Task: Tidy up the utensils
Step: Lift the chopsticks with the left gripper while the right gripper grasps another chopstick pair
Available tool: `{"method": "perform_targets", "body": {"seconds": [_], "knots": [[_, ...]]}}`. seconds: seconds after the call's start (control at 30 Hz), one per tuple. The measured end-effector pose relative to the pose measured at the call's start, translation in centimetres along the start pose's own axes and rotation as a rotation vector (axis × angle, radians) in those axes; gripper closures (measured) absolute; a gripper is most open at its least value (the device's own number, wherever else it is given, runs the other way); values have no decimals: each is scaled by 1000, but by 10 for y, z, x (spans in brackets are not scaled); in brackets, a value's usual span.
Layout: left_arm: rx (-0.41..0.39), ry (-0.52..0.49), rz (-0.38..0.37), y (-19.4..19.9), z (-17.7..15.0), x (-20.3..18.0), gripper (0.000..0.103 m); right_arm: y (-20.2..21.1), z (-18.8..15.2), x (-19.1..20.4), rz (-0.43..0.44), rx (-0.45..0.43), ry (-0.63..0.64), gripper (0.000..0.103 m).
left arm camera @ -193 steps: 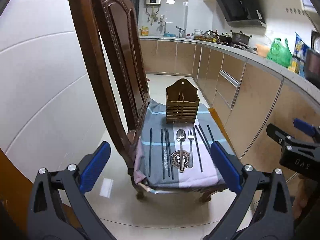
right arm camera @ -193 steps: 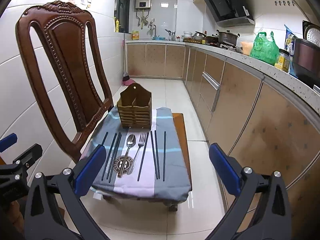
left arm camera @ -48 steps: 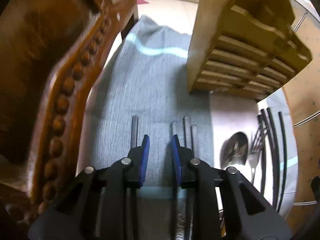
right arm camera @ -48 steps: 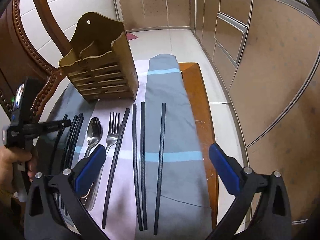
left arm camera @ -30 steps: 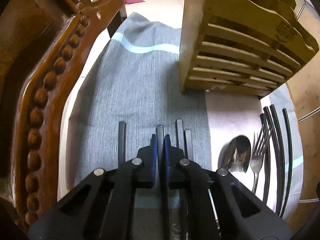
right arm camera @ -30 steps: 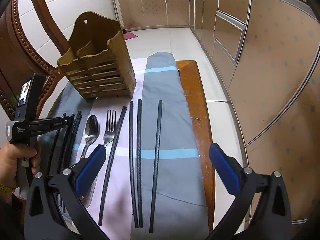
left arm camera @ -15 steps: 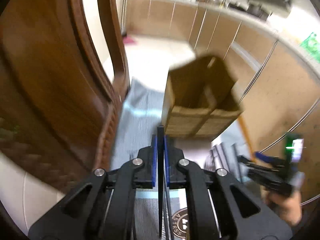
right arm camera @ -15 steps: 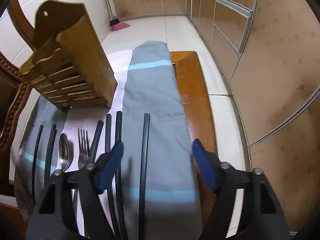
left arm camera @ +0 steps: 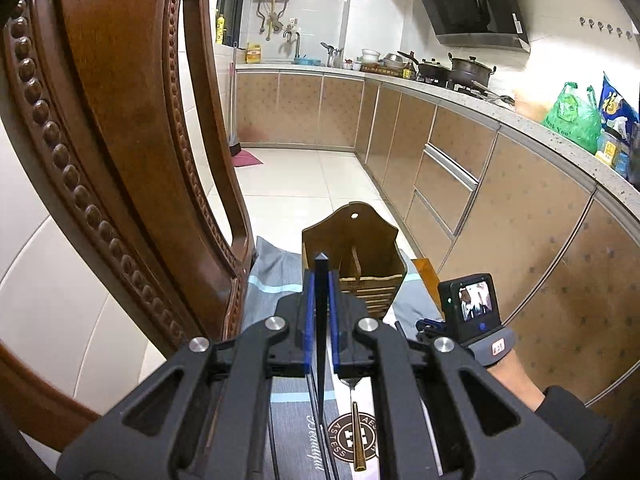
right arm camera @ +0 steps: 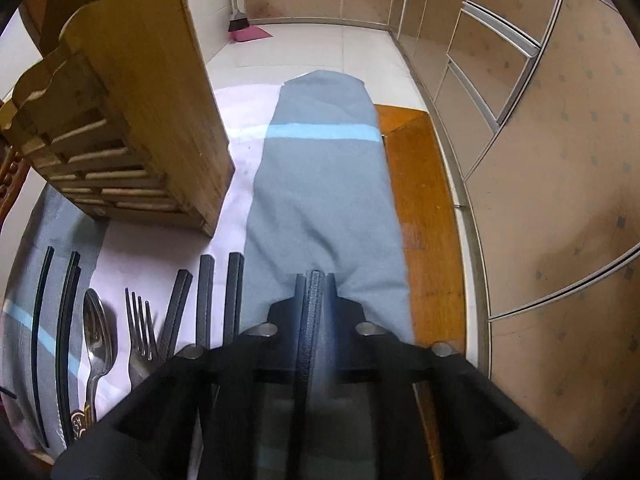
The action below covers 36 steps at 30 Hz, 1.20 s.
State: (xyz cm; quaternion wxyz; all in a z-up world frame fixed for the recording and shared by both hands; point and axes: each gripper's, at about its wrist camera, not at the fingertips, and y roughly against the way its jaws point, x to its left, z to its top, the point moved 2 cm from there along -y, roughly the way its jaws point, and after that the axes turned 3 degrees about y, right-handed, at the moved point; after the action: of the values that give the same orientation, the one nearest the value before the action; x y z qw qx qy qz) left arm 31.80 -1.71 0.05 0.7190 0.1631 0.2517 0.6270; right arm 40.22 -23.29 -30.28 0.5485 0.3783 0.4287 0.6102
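Note:
My left gripper (left arm camera: 321, 280) is shut on a black chopstick (left arm camera: 321, 320) and holds it raised, its tip in front of the wooden utensil holder (left arm camera: 354, 256). My right gripper (right arm camera: 314, 280) is shut on another black chopstick (right arm camera: 312, 320), low over the grey cloth (right arm camera: 324, 184). The holder (right arm camera: 120, 120) stands at the left in the right wrist view. On the cloth lie a spoon (right arm camera: 96, 336), a fork (right arm camera: 140, 336) and several black chopsticks (right arm camera: 206, 296).
The carved wooden chair back (left arm camera: 120, 160) rises close on the left. Kitchen cabinets (left arm camera: 500, 216) run along the right. The bare wooden seat edge (right arm camera: 424, 208) shows right of the cloth, above the tiled floor (left arm camera: 296, 176).
My left gripper shut on a chopstick and lifted it off the cloth toward the holder. My right gripper moved down and shut on the rightmost chopstick.

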Motion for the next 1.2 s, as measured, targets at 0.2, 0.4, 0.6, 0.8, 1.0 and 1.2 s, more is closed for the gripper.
{"method": "perform_targets", "body": {"seconds": [0.2,0.4,0.6,0.8,1.0,1.2], "knots": [[-2,-2,-8,4,-2,7,97,59,4,5,54,-110,-7,96],[-2,4,-17,10,0,13,97,174,-9,12,99,-302,11,96],[-16,3,-35,24,3,12,97,250,-21,17,116,-430,33,96],[-19,-7,-46,31,2,6,97,301,-35,23,144,-515,31,96],[-27,-16,-44,38,4,3,97,340,-43,31,167,-589,41,96],[-8,-34,-40,33,1,0,97,338,-43,33,170,-580,54,96]]}}
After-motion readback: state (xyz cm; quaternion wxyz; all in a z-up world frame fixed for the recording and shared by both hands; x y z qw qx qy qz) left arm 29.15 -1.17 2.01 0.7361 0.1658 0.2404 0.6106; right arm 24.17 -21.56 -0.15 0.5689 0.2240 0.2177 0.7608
